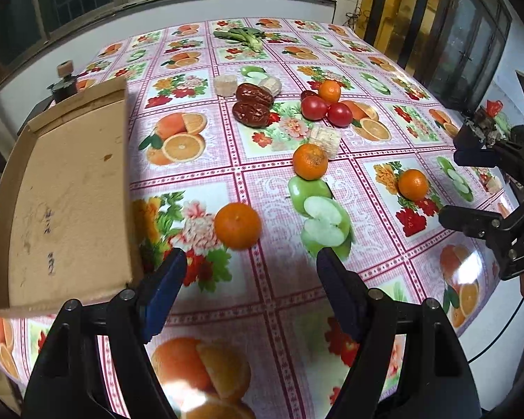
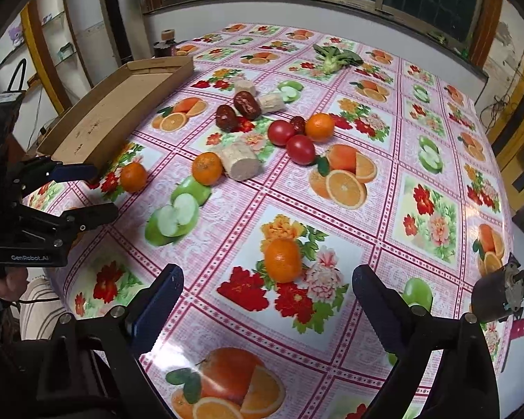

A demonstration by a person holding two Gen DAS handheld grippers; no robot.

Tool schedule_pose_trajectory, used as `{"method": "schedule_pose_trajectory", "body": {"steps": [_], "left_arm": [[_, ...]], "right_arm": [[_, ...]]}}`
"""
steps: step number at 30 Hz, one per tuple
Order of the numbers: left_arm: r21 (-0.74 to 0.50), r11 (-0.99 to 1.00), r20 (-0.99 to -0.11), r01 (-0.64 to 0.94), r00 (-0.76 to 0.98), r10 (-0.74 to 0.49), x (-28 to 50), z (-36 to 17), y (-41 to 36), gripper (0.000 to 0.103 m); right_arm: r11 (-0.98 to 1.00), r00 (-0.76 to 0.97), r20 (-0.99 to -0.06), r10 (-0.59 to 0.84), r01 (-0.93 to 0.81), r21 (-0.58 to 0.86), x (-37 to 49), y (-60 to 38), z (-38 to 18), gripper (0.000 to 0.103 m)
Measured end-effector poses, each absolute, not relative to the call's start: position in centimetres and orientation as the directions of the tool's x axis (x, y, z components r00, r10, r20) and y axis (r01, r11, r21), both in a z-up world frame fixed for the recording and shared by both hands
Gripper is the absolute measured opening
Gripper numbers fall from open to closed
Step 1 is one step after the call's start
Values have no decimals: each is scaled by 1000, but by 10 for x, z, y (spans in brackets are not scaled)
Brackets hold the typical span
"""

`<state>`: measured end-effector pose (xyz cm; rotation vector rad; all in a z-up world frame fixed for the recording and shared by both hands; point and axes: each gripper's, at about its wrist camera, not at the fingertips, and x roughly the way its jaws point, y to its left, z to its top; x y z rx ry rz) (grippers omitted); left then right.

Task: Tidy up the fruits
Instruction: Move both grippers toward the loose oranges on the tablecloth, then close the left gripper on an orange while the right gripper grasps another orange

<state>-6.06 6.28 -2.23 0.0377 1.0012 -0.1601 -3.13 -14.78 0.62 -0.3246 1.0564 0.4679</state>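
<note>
Under dark windows, the floral tabletop (image 2: pixel 436 181) carries scattered fruit, and both tools hang open and empty, the left tool (image 1: pixel 251 265) framing a mandarin (image 1: pixel 238 225) beside the cardboard tray (image 1: pixel 70 188), the right tool (image 2: pixel 267 286) framing another orange (image 2: pixel 283 260), apparently for sorting.

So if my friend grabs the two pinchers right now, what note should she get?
Left gripper: open, empty, just short of the nearest orange.
Right gripper: open, empty, pointed at another orange.
Cardboard tray: on the left side of the table, nothing in it.
Still loose on the cloth: two more oranges, two tomatoes, the dates.
Done: nothing sorted yet.
Left: probably pick up each fruit and put it in the tray.
</note>
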Motion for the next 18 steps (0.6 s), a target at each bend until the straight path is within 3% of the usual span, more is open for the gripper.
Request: {"method": "schedule_pose_trajectory", "body": {"steps": [5, 11, 16, 18], "left_arm": [[-19, 984, -847, 177, 519, -110, -45, -31, 62, 77], [-15, 982, -855, 188, 506, -110, -32, -38, 68, 75], [-3, 982, -862, 191, 498, -100, -26, -46, 69, 52], [3, 981, -860, 193, 501, -96, -24, -48, 68, 48]], "right_arm": [[868, 396, -893, 215, -496, -11, -20, -157, -4, 88], [871, 362, -911, 198, -491, -5, -8, -152, -23, 72], [874, 327, -927, 187, -486, 5, -1, -147, -38, 56], [873, 345, -921, 183, -488, -10, -1, -146, -38, 55]]}}
